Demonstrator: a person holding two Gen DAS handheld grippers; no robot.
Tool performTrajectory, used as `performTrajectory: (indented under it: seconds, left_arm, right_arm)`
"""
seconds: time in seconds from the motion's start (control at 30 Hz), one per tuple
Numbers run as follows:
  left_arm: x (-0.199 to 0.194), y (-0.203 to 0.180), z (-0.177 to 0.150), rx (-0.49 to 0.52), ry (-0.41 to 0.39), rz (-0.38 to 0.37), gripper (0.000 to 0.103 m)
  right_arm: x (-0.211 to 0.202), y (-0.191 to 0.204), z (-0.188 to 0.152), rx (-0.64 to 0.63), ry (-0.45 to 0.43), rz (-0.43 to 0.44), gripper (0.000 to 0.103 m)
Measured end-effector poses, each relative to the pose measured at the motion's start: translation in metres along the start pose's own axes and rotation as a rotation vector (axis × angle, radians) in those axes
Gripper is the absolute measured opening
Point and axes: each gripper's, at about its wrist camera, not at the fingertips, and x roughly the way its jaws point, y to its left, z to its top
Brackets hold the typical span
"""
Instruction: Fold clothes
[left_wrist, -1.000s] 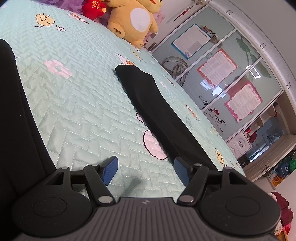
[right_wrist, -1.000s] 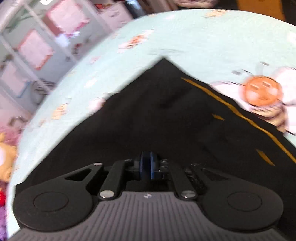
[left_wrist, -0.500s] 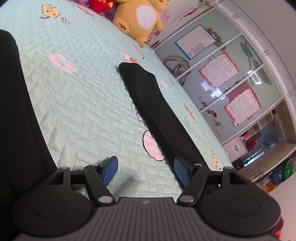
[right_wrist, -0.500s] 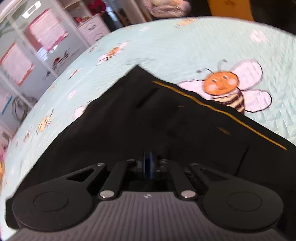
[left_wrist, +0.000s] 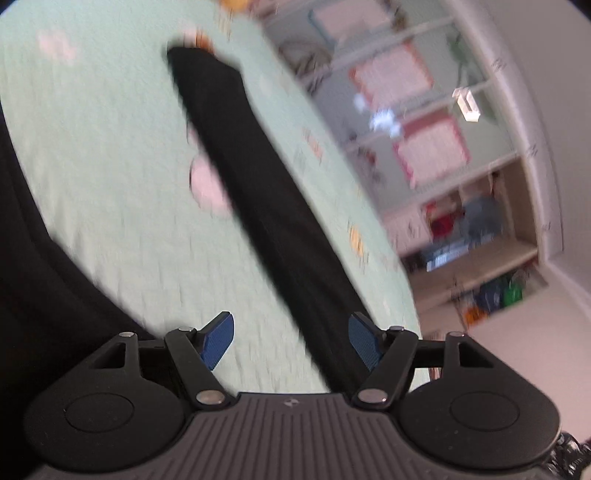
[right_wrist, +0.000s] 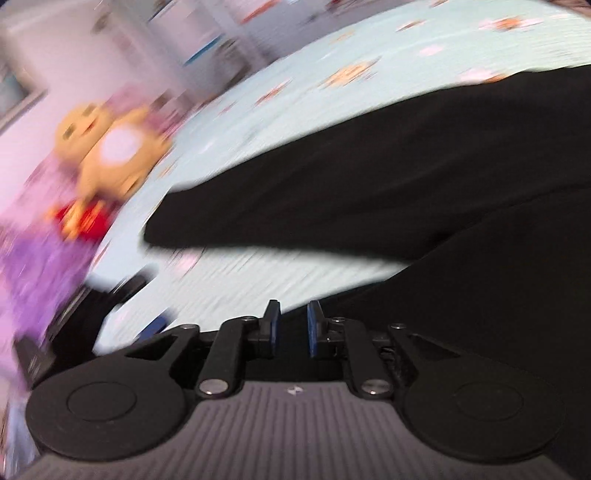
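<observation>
A pale green quilted bedspread (left_wrist: 110, 192) printed with small cartoon figures fills both blurred views. A black garment (right_wrist: 424, 177) lies spread on the bedspread, one long sleeve (left_wrist: 258, 192) stretching across it toward the far edge. A yellow plush toy (right_wrist: 107, 151) sits at the bedspread's far end. The left gripper (left_wrist: 291, 341) hovers over the sleeve's near part, fingers spread wide, holding nothing. The right gripper (right_wrist: 291, 326) is above the garment's edge, its jaws opening, nothing between them.

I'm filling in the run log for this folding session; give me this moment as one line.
stage: between grasps | left gripper: open, empty, over black sleeve | right gripper: opening, empty | black garment: flat on bedspread
</observation>
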Motion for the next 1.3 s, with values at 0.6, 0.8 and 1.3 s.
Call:
performTrajectory:
  seconds: [0.6,0.8,1.3]
  left_arm:
    - [-0.035,0.03,0.041,-0.194,-0.227,0.052,0.078]
    - [-0.034,0.027,0.049,-0.12,-0.287,0.056,0.081]
    - [-0.01,0.035,0.03,0.102,-0.336,0.18,0.084]
  right_arm:
    - [0.014,0.041,0.022,-0.218,0.016,-0.04,0.03]
    - [0.053,0.069,0.081,-0.429,-0.044,0.009,0.054]
    - [0.252,0.113,0.21,-0.801,0.069,0.108,0.07]
